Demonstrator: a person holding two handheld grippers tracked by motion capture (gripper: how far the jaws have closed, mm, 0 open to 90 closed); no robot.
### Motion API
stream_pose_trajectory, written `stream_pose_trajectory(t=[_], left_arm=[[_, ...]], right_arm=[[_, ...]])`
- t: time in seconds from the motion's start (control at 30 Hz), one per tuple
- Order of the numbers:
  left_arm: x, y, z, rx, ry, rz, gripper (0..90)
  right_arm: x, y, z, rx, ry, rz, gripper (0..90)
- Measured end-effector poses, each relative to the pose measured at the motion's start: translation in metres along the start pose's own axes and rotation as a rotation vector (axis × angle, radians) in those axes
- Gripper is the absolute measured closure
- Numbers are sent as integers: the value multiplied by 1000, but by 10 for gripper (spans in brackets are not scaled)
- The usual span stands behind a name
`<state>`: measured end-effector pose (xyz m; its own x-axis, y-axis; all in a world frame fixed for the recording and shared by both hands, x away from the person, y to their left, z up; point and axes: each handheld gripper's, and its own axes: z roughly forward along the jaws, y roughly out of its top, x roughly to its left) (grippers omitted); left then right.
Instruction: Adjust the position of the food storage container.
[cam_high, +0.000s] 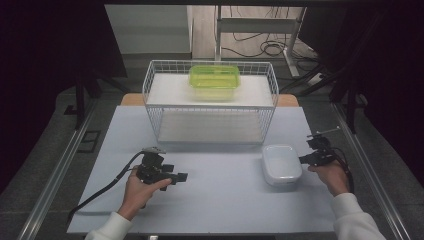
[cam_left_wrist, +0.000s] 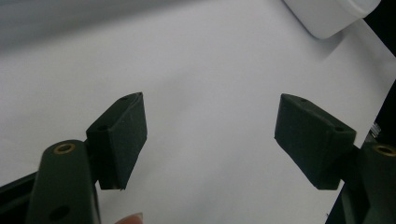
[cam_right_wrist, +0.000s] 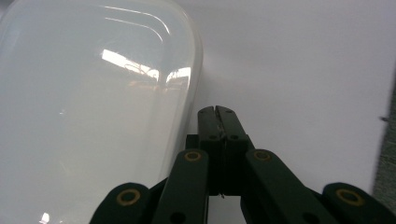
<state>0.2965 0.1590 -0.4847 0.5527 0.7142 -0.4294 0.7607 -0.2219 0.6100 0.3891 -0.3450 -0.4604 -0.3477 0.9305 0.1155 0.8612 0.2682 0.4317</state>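
Near the counter's (cam_high: 215, 200) right edge sits a white plastic box (cam_high: 281, 164), probably light, stiff and slippery; its rim looks the best hold. Right gripper (cam_high: 306, 159) clenched empty beside it; left gripper (cam_high: 181, 177) released.

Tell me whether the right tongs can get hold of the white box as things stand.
Probably not yet: the right tongs sit beside the white box with nothing between, but their jaws are shut and must open first.

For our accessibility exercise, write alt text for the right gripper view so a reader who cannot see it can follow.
The right claw, its two black jaws pressed together with nothing between them, points along the white table just beside the rounded edge of a glossy white container. The container reflects ceiling lights.
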Motion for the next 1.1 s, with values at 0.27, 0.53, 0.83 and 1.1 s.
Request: stream_pose_trajectory(t=[0.27, 0.53, 0.83, 1.1], left_arm=[[0, 0, -3, -8, 0, 1, 241], [1, 1, -3, -8, -2, 2, 241], [1, 1, -3, -7, -6, -2, 241], [1, 1, -2, -6, -7, -2, 241]], right_arm=[[27, 0, 11, 1, 34, -29, 892], [47, 0, 16, -10, 58, -56, 892], [79, 2, 21, -35, 96, -110, 892], [106, 4, 28, -37, 133, -144, 892]])
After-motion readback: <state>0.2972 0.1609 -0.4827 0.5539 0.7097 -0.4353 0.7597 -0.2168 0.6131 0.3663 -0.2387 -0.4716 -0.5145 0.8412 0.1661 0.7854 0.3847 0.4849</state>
